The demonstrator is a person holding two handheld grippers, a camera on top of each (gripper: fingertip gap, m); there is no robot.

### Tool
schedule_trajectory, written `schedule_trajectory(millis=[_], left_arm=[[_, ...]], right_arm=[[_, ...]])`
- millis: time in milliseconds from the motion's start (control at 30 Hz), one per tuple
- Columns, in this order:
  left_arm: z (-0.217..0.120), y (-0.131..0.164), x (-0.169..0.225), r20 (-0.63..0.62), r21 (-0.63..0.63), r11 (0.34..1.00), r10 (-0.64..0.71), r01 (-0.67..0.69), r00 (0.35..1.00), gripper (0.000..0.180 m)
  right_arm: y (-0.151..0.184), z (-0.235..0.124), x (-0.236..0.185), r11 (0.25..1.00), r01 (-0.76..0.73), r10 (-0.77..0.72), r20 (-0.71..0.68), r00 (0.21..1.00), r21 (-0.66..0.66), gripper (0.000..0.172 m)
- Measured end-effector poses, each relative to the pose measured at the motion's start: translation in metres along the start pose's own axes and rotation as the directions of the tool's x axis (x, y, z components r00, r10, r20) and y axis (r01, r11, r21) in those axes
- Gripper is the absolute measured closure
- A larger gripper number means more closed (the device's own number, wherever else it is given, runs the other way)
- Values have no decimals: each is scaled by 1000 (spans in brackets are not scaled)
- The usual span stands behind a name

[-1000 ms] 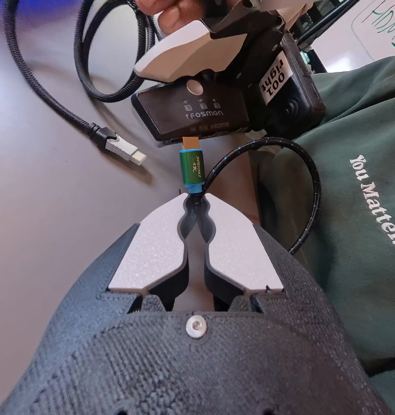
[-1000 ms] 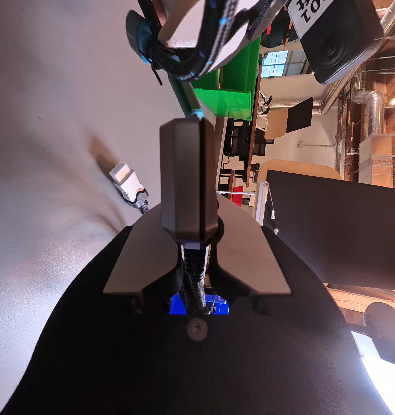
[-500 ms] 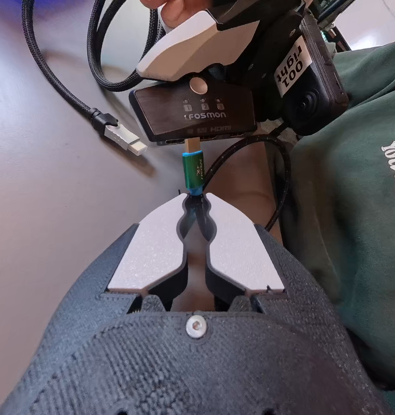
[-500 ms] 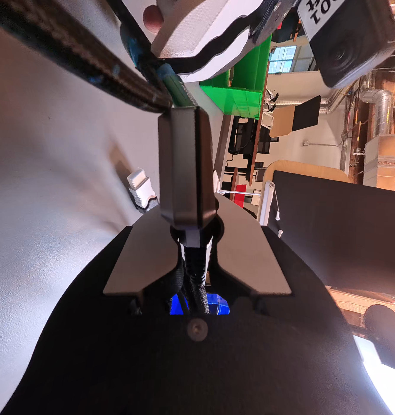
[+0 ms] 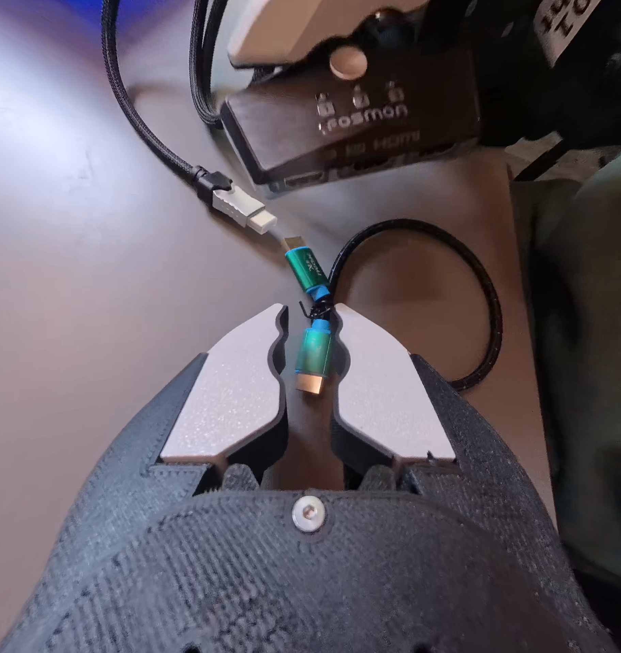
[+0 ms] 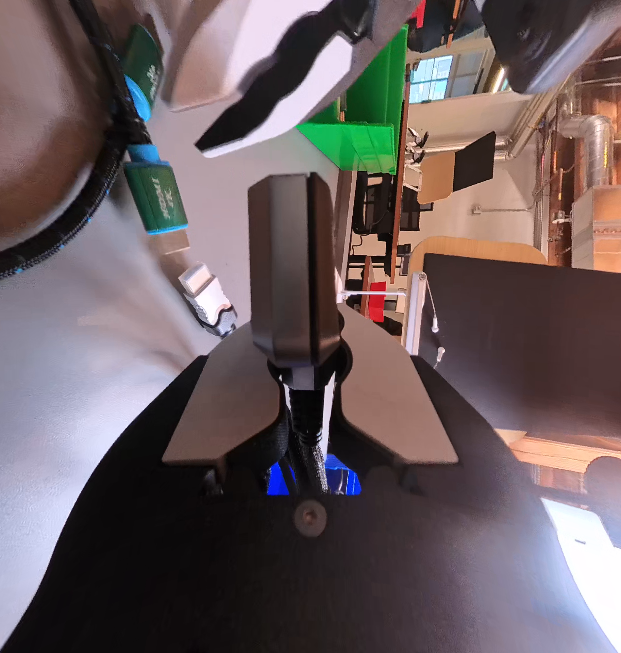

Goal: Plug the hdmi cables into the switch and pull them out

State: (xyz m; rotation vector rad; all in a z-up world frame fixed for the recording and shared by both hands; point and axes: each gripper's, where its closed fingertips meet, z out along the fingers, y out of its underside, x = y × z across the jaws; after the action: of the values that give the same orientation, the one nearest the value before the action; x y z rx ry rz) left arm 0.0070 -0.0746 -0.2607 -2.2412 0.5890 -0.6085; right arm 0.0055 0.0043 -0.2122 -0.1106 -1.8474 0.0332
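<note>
Since a sec ago the green plug (image 5: pixel 306 270) has come out of the black switch box (image 5: pixel 355 127) and the left claw (image 5: pixel 311 311) has parted. Lower centre: claw now open, cable's second green plug (image 5: pixel 314 353) loose between its pads. Mid-frame the pulled plug lies on the desk (image 5: pixel 72 300), long axis toward upper left, nearest the left claw. Top: right claw (image 6: pixel 303 357) clamped on the box.

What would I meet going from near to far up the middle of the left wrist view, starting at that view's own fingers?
Left gripper, jaws apart → green plug with copper tip lying between the fingers → second green plug → silver-white plug → black switch box under the right gripper's pale finger.
</note>
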Motion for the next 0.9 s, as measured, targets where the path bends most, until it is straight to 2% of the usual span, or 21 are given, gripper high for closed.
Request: schedule_trajectory(millis=[100, 267, 367, 433, 633, 667, 700, 733, 767, 833, 867, 900], left_arm=[[7, 10, -3, 69, -84, 995, 58, -52, 996, 152], [10, 10, 2, 97, -127, 985, 127, -114, 987, 152], [9, 11, 8, 76, -143, 978, 161, -149, 984, 180], [6, 10, 2, 120, -161, 972, 190, -169, 974, 180], [-16, -13, 0, 149, -21, 986, 167, -166, 975, 180], [-16, -13, 1, 145, -18, 986, 169, -168, 975, 178], [-12, -9, 4, 122, -32, 987, 162, -159, 979, 156], [-5, -2, 6, 103, -71, 987, 152, -145, 983, 141], [4, 3, 5, 108, -110, 983, 158, -146, 981, 136], [22, 14, 4, 114, -193, 967, 192, -168, 975, 145], [24, 10, 4, 132, -192, 959, 234, -206, 963, 159], [23, 10, 2, 142, -233, 946, 262, -225, 954, 161]], right_arm=[[7, -1, 6, 1000, -28, 27, -18, 999, -12, 149], [15, -4, 14, 998, -60, 59, -45, 997, -24, 148], [14, -4, 15, 997, -68, 67, -49, 997, -21, 149], [14, -3, 16, 997, -71, 70, -52, 996, -21, 148], [18, -4, 18, 995, -100, 99, -58, 993, -21, 148], [19, -4, 19, 994, -105, 104, -59, 993, -22, 148], [20, -4, 19, 994, -109, 107, -59, 992, -22, 148], [20, -4, 19, 994, -111, 109, -59, 992, -22, 148], [20, -4, 18, 993, -112, 110, -57, 992, -22, 148], [19, -3, 17, 994, -107, 106, -54, 993, -25, 148], [19, -3, 16, 994, -107, 105, -53, 993, -26, 148], [20, -3, 17, 994, -109, 107, -55, 993, -27, 148]])
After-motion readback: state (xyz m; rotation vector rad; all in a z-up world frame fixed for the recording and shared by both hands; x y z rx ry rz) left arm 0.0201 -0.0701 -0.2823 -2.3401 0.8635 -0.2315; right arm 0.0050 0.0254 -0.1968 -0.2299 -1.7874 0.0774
